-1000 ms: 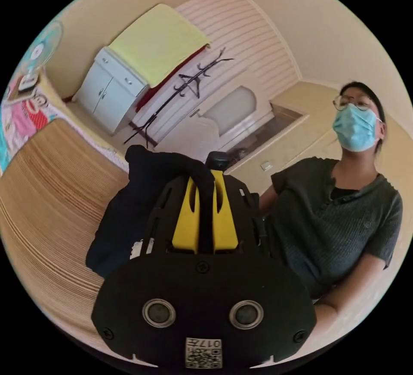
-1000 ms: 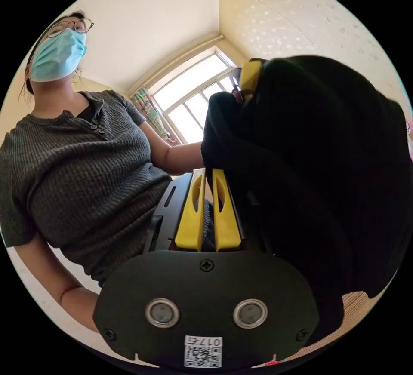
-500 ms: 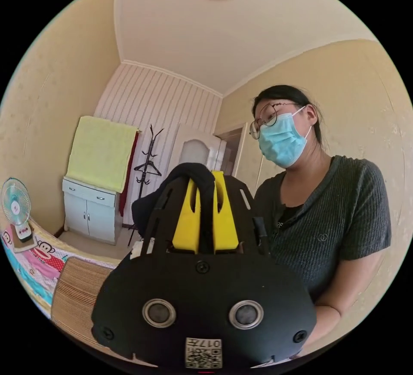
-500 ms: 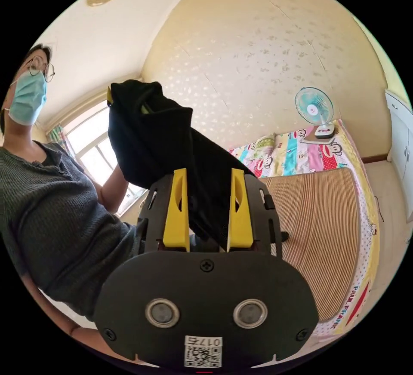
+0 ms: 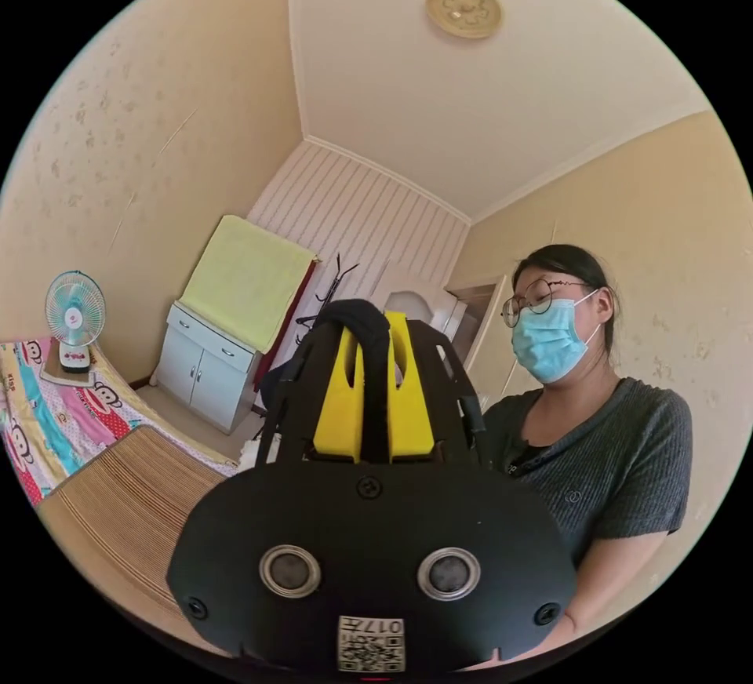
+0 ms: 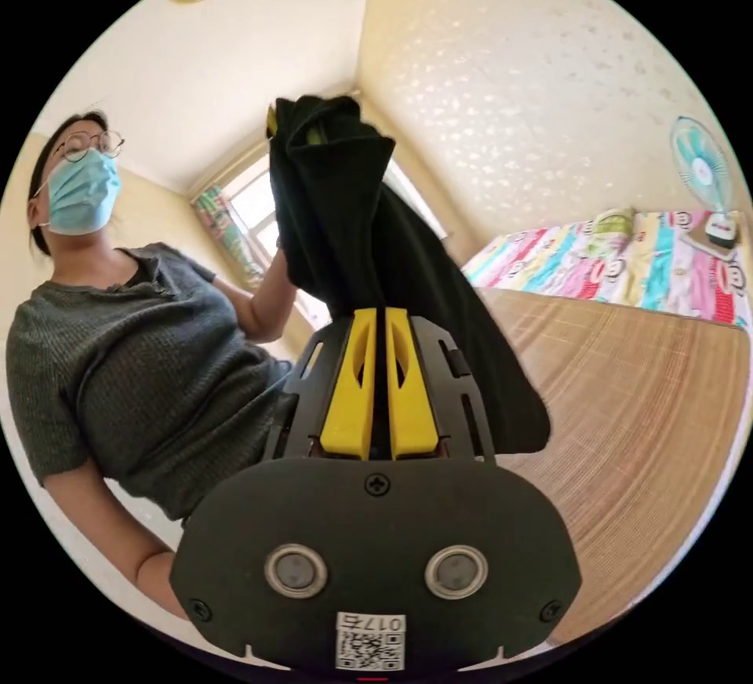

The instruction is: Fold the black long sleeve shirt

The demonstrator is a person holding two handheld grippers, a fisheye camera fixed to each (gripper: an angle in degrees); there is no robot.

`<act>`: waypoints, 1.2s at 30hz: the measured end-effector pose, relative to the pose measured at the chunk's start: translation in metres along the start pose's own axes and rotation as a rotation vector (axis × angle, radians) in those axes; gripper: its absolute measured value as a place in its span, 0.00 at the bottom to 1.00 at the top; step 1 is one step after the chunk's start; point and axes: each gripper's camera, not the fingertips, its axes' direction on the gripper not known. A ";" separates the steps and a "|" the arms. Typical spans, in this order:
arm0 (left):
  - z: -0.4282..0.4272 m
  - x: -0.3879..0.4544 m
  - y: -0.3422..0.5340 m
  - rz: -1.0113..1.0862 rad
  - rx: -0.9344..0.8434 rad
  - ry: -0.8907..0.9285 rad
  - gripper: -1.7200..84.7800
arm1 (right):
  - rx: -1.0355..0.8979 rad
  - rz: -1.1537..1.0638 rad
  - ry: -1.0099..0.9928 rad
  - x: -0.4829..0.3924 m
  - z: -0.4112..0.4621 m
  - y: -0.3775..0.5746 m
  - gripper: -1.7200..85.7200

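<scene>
Left gripper (image 5: pixel 373 323): yellow jaws are pinching a fold of the black long sleeve shirt (image 5: pixel 369 354), cloth is running between them and looping over the tips.
Right gripper (image 6: pixel 377 315): jaws are sitting nearly together, clamping the shirt's lower part (image 6: pixel 376 260); fabric is rising straight out of the gap.
Shirt: is hanging in the air above the bamboo mat (image 6: pixel 643 417), stretched from the right gripper up to the left gripper (image 6: pixel 294 119), whose yellow edge is peeking out at the cloth's top; a loose flap is draping down beside the right gripper toward the mat.
Person (image 6: pixel 133 354): is standing beside the mat, in a grey knit top, arm reaching up to the shirt's upper end.
Mat surroundings: cartoon bedsheet (image 6: pixel 627 260) is lying along the mat's far edge; a small desk fan (image 6: pixel 706 174) is standing on the sheet.
Beyond the mat: a white cabinet (image 5: pixel 204 378) is carrying a yellow-green towel (image 5: pixel 247 280); a coat rack (image 5: pixel 325 300) is standing just beside the cabinet.
</scene>
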 end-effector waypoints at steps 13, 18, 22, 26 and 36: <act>0.012 0.008 -0.004 -0.022 -0.366 -0.312 0.07 | 0.457 -0.325 0.772 -0.198 -0.098 -0.067 0.04; 0.023 0.039 0.003 0.048 -0.429 -0.327 0.07 | 0.487 -0.402 0.882 -0.240 -0.079 -0.060 0.04; 0.042 0.089 -0.010 0.226 -0.491 -0.447 0.07 | 0.585 -0.455 0.953 -0.266 -0.084 -0.060 0.04; 0.062 0.112 -0.052 0.226 -0.493 -0.662 0.06 | 0.649 -0.467 0.930 -0.263 -0.093 -0.079 0.04; 0.092 -0.136 -0.154 -0.168 -0.637 -0.915 0.07 | 0.211 0.142 1.131 0.054 -0.043 -0.253 0.04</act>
